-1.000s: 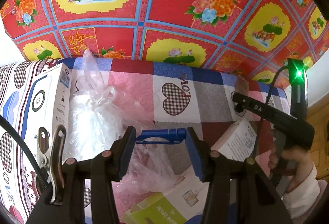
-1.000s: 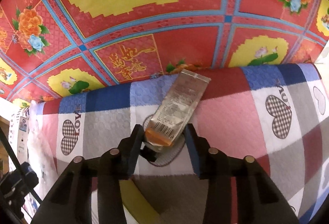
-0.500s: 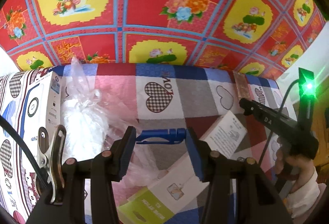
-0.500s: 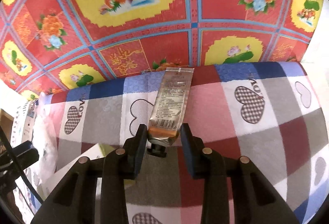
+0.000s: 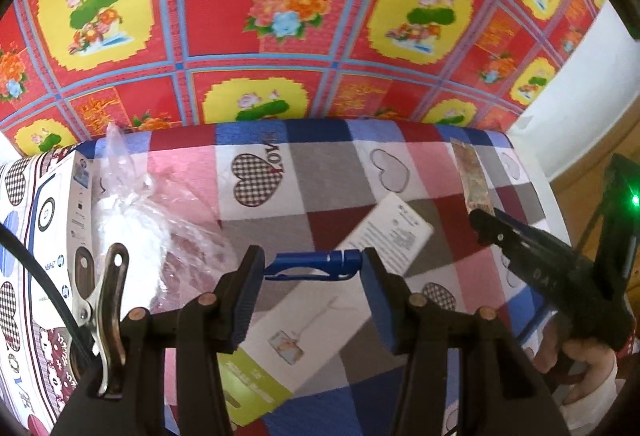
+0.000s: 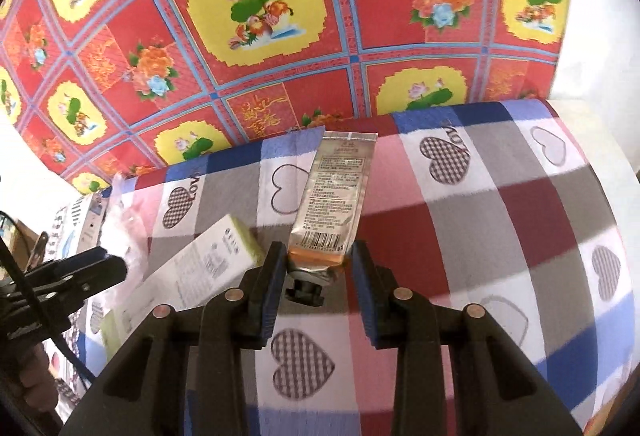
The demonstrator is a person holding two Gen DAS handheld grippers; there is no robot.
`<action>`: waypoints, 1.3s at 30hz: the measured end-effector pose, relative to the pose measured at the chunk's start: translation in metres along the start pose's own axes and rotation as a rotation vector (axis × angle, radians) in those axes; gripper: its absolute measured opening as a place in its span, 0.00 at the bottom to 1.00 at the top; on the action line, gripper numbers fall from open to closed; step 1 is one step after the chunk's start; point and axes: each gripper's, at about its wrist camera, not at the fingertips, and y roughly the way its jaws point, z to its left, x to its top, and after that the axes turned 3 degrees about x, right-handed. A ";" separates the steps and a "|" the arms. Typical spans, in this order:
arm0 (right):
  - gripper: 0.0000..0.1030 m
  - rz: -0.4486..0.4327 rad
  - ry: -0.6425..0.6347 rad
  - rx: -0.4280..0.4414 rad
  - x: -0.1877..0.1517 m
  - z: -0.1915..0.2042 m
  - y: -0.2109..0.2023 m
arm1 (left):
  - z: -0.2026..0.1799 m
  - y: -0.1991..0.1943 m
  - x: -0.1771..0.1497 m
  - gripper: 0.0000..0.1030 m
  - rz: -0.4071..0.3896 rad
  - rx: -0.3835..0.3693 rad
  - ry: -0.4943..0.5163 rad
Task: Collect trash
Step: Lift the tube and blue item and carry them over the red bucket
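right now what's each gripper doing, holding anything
left gripper: closed on a blue plastic clip.
right gripper: closed on a silver and orange squeeze tube, held by its cap end.

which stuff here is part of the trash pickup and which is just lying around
Part of the job:
- tube, clamped in the right gripper
- blue clip, clamped in the left gripper
- white-and-green box
- clear plastic bag

Just lying about:
- patchwork heart quilt
- red flowered cloth
- large white carton, probably
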 end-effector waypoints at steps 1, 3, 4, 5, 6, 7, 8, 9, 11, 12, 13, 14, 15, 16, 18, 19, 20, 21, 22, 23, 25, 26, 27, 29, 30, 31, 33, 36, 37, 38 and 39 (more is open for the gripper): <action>0.33 -0.003 0.007 0.003 -0.003 -0.001 -0.004 | -0.004 -0.002 -0.002 0.50 -0.001 -0.007 0.013; 0.33 -0.006 0.022 0.006 -0.010 -0.002 -0.012 | -0.009 -0.004 -0.004 0.50 -0.002 -0.017 0.028; 0.33 -0.009 0.030 0.005 -0.014 -0.003 -0.017 | -0.012 -0.005 -0.005 0.50 -0.001 -0.022 0.036; 0.33 -0.011 0.034 0.004 -0.016 -0.004 -0.020 | -0.015 -0.006 -0.006 0.50 0.001 -0.027 0.045; 0.33 -0.014 0.041 0.002 -0.020 -0.005 -0.024 | -0.018 -0.006 -0.006 0.50 0.002 -0.032 0.053; 0.33 -0.017 0.047 -0.002 -0.023 -0.006 -0.028 | -0.022 -0.007 -0.007 0.50 0.003 -0.036 0.062; 0.33 -0.021 0.052 -0.008 -0.026 -0.008 -0.031 | -0.026 -0.007 -0.008 0.50 0.005 -0.041 0.073; 0.33 -0.026 0.058 -0.016 -0.029 -0.009 -0.035 | -0.029 -0.007 -0.009 0.50 0.008 -0.044 0.081; 0.33 -0.033 0.065 -0.022 -0.034 -0.012 -0.041 | -0.036 -0.008 -0.010 0.50 0.009 -0.051 0.099; 0.33 -0.036 0.070 -0.022 -0.038 -0.015 -0.045 | -0.040 -0.008 -0.011 0.50 0.009 -0.053 0.107; 0.33 -0.037 0.074 -0.019 -0.040 -0.016 -0.047 | -0.044 -0.008 -0.012 0.50 0.011 -0.056 0.117; 0.33 -0.039 0.078 -0.017 -0.043 -0.018 -0.049 | -0.048 -0.008 -0.013 0.50 0.012 -0.059 0.128; 0.33 -0.040 0.083 -0.016 -0.047 -0.021 -0.052 | -0.052 -0.008 -0.015 0.50 0.013 -0.059 0.139; 0.33 -0.041 0.087 -0.016 -0.050 -0.023 -0.054 | -0.056 -0.007 -0.016 0.50 0.014 -0.059 0.151; 0.33 -0.045 0.098 -0.021 -0.056 -0.027 -0.059 | -0.064 -0.007 -0.019 0.50 0.019 -0.061 0.171; 0.33 -0.047 0.106 -0.023 -0.060 -0.030 -0.062 | -0.069 -0.007 -0.020 0.50 0.021 -0.065 0.182; 0.33 -0.049 0.110 -0.023 -0.063 -0.032 -0.065 | -0.073 -0.006 -0.021 0.50 0.021 -0.067 0.193; 0.33 -0.051 0.110 -0.026 -0.066 -0.034 -0.068 | -0.078 -0.007 -0.022 0.50 0.022 -0.070 0.202; 0.33 -0.054 0.109 -0.031 -0.070 -0.035 -0.070 | -0.083 -0.007 -0.023 0.50 0.020 -0.075 0.210; 0.33 -0.056 0.108 -0.035 -0.072 -0.037 -0.073 | -0.087 -0.007 -0.025 0.50 0.020 -0.081 0.217; 0.33 -0.060 0.105 -0.041 -0.079 -0.041 -0.079 | -0.099 -0.008 -0.028 0.50 0.014 -0.086 0.236; 0.33 -0.062 0.106 -0.044 -0.083 -0.043 -0.082 | -0.103 -0.007 -0.029 0.50 0.013 -0.085 0.244; 0.33 -0.068 0.110 -0.047 -0.087 -0.046 -0.086 | -0.108 -0.007 -0.030 0.50 0.014 -0.084 0.253; 0.33 -0.079 0.122 -0.046 -0.093 -0.051 -0.093 | -0.119 -0.006 -0.033 0.50 0.019 -0.094 0.265; 0.33 -0.083 0.132 -0.045 -0.098 -0.055 -0.097 | -0.124 -0.006 -0.035 0.50 0.021 -0.096 0.272; 0.33 -0.085 0.141 -0.044 -0.101 -0.059 -0.100 | -0.130 -0.006 -0.037 0.50 0.024 -0.099 0.281; 0.33 -0.087 0.152 -0.046 -0.107 -0.065 -0.106 | -0.142 -0.007 -0.041 0.50 0.028 -0.106 0.299; 0.33 -0.096 0.169 -0.049 -0.118 -0.075 -0.116 | -0.160 -0.007 -0.049 0.50 0.037 -0.119 0.325; 0.33 -0.101 0.176 -0.052 -0.122 -0.079 -0.120 | -0.166 -0.007 -0.052 0.50 0.041 -0.124 0.334; 0.33 -0.105 0.183 -0.057 -0.126 -0.082 -0.124 | -0.172 -0.008 -0.055 0.50 0.043 -0.128 0.343; 0.33 -0.112 0.195 -0.066 -0.131 -0.087 -0.129 | -0.177 -0.009 -0.058 0.50 0.044 -0.129 0.352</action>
